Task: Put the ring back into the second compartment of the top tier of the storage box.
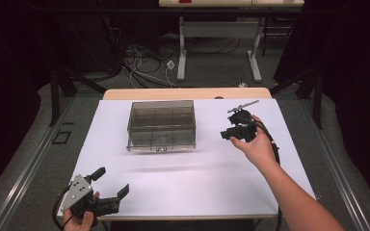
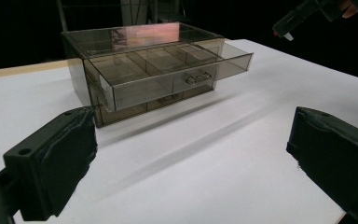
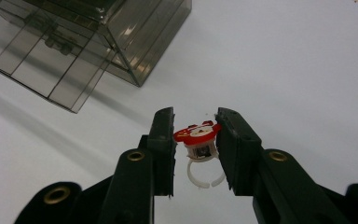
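The right gripper (image 3: 195,154), at about two o'clock on the surface (image 1: 183,178), pinches a toy ring (image 3: 196,140) in its jaws, likely bound for the open drawer (image 2: 168,77), while the left gripper (image 1: 110,182) waits wide at seven o'clock.

Smoky clear drawer box (image 1: 161,126) sitting on the white table (image 1: 188,178), top drawer (image 2: 168,74) standing pulled out, red-topped toy ring (image 3: 198,149) with white band being pinched between black jaws right of the box
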Tool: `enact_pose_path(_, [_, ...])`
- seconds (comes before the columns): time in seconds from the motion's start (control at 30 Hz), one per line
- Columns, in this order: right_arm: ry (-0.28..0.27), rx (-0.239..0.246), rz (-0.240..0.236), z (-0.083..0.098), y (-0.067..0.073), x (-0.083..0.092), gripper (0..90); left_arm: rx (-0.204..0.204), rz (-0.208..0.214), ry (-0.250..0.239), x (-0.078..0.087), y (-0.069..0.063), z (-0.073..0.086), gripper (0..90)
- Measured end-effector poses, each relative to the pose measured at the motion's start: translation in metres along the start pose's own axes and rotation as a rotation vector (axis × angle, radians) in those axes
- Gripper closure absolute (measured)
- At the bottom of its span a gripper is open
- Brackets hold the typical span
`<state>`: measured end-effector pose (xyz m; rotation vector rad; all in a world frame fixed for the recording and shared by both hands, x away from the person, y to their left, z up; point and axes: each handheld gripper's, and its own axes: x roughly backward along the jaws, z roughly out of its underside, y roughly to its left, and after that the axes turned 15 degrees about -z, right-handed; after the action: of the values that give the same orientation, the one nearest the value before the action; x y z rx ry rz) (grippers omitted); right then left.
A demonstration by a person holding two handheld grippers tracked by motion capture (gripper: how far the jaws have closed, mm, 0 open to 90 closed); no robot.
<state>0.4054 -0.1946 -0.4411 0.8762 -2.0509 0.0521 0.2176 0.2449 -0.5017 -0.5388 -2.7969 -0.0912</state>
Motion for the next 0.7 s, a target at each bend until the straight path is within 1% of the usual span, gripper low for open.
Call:
enact_pose_path(0.13, [-0.01, 0.014, 0.002, -0.005, 0.003, 0.003, 67.9, 0.0, 0.0, 0.0, 0.0, 0.0, 0.0, 1.4])
enact_pose_path(0.17, [-0.021, 0.013, 0.003, -0.006, 0.005, 0.003, 67.8, 0.0, 0.0, 0.0, 0.0, 0.0, 0.0, 1.4])
enact_pose_path(0.23, [-0.029, 0.014, -0.005, -0.009, 0.008, 0.004, 67.8, 0.0, 0.001, -0.001, 0.0, 0.0, 0.0, 1.4])
enact_pose_path(0.27, [-0.026, 0.027, -0.001, -0.01, 0.008, 0.004, 67.8, 0.0, 0.001, -0.001, 0.0, 0.0, 0.0, 1.4])
enact_pose_path(0.47, [-0.026, 0.059, -0.002, -0.019, 0.016, 0.006, 67.8, -0.001, 0.001, 0.0, 0.0, 0.0, 0.0, 1.4])
enact_pose_path(0.7, [-0.031, 0.086, -0.009, -0.03, 0.03, 0.005, 67.8, -0.001, 0.002, -0.001, 0.0, 0.0, 0.0, 1.5])
